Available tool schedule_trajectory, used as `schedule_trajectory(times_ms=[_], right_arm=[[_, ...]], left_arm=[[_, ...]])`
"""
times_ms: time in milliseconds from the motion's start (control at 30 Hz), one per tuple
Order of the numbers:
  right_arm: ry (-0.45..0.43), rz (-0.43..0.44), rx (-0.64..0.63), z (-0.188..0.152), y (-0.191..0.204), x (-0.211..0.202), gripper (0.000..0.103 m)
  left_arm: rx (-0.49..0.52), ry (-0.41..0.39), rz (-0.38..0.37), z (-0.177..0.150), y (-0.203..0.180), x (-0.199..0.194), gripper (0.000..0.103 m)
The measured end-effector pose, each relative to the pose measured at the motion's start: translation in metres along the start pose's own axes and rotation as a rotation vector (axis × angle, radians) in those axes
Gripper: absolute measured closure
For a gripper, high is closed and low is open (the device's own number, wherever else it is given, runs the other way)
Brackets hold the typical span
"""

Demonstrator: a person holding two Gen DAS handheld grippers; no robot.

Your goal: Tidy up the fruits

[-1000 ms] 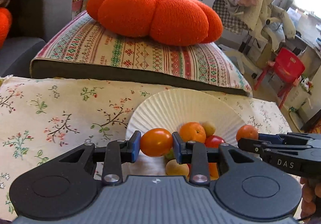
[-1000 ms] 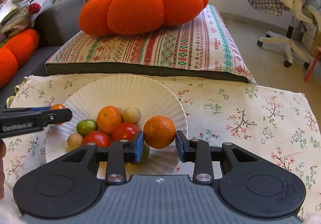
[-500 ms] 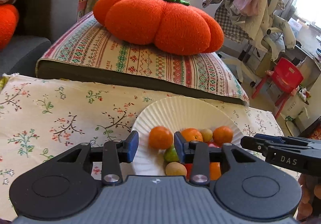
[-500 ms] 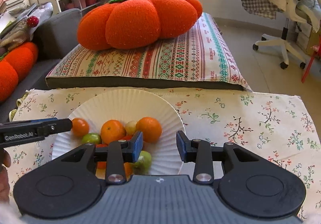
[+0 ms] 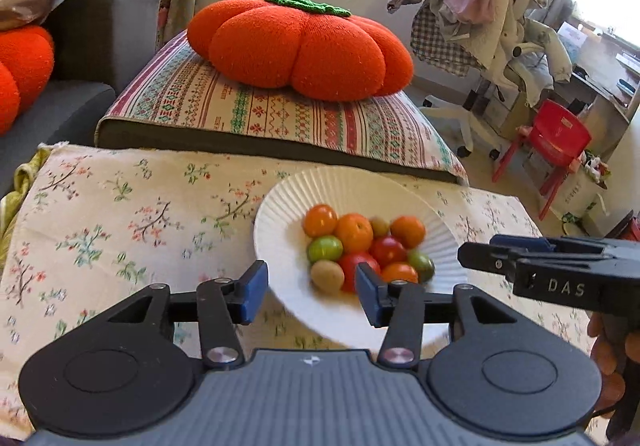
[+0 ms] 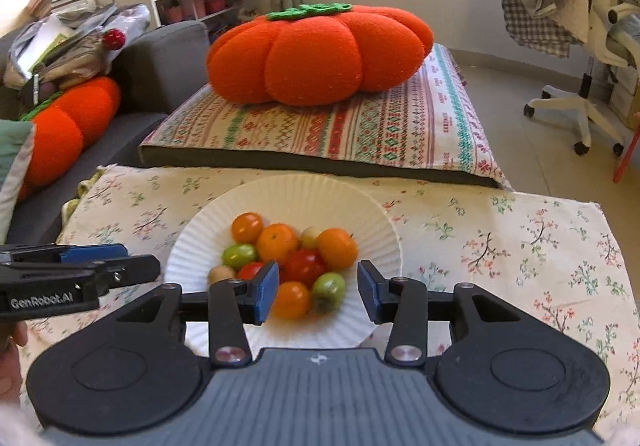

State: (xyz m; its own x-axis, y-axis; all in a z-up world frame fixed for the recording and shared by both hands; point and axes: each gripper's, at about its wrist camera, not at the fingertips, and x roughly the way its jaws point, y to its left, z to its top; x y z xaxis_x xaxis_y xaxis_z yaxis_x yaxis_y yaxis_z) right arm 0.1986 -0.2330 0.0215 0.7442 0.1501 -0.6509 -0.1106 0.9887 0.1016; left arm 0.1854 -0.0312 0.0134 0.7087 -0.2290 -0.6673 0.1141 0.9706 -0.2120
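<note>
Fruit lies heaped in the middle of a white ribbed paper plate on a flowered cloth: orange, red and green tomatoes, two small mandarins and a couple of pale tan pieces, all touching one another.

The left gripper hangs above the near left rim of the plate, with the heap ahead of it and a little to its right. Its blue pads stand spread with nothing between them, and its jaws have just been opening. In its own view the right pad overlaps the nearest red tomato, but whether it touches cannot be told.

The right gripper hangs over the near edge of the plate, with the pile just ahead and to its left. Its jaws too have just been opening and grip nothing; through the gap show an orange tomato and a green one lying on the plate.

Each gripper shows at the edge of the other's view, one on either side of the plate. Beyond the cloth a striped cushion carries a plush orange pumpkin.
</note>
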Motion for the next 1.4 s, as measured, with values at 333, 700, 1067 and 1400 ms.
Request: schedule_trajectory(times_ms=[333, 700, 1067, 1400], right_arm=[[0.013, 0.052, 0.016, -0.013, -0.009, -0.037, 0.042], [-0.01, 0.134, 0.025, -0.031, 0.002, -0.079, 0.032], [-0.045, 0.134, 0.003, -0.061, 0.007, -0.109, 0.023], [-0.083, 0.11, 0.008, -0.08, 0.016, -0.124, 0.003]], left_arm=[[0.024, 0.017, 0.007, -0.027, -0.012, -0.029, 0.057], [-0.003, -0.043, 0.056, -0.045, -0.011, -0.081, 0.03], [0.056, -0.072, 0.084, -0.067, -0.024, -0.103, 0.014], [0.089, -0.064, 0.171, -0.082, -0.03, -0.114, 0.012]])
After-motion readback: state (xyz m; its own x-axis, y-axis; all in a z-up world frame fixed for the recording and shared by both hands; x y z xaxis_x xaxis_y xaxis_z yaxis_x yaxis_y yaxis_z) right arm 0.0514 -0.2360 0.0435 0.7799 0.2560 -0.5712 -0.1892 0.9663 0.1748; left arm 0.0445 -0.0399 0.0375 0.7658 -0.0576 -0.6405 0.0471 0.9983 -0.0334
